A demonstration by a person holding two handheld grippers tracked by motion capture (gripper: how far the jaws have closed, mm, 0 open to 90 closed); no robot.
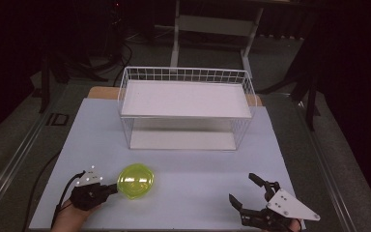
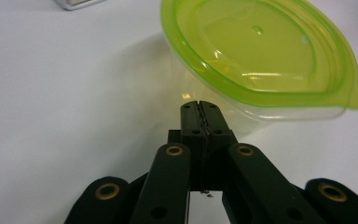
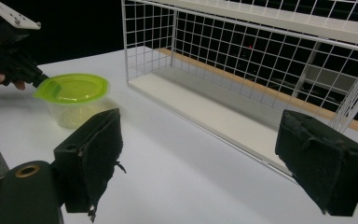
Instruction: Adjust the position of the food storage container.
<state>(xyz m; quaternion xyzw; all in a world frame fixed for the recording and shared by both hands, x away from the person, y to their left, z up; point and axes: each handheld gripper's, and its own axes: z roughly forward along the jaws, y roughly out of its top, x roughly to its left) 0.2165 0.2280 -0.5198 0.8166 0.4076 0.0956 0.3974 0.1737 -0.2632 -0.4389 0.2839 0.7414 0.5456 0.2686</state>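
The lidded tub (image 1: 135,181) sat on the white worktop (image 1: 188,164) near its front left, well clear of the wire rack (image 1: 186,108) behind it. It looked like thin clear plastic under a lime-green snap-on lid, apparently empty, so probably light, slick-walled and easily dented or skidded by a sideways nudge. The lid's overhanging rim, or the small tab on it, seemed the surest place to pinch. The left tongs (image 2: 199,106) were pressed fully together with nothing between them, their tips just at the tub's wall below the rim; whether they touched it could not be told. The right tongs (image 3: 200,158) stood wide and idle, holding nothing. The left gripper view gave the closed tips, the clear wall and the tab, which the high view was too distant to resolve. The right gripper view showed the tub's side profile and the rack's lower shelf.
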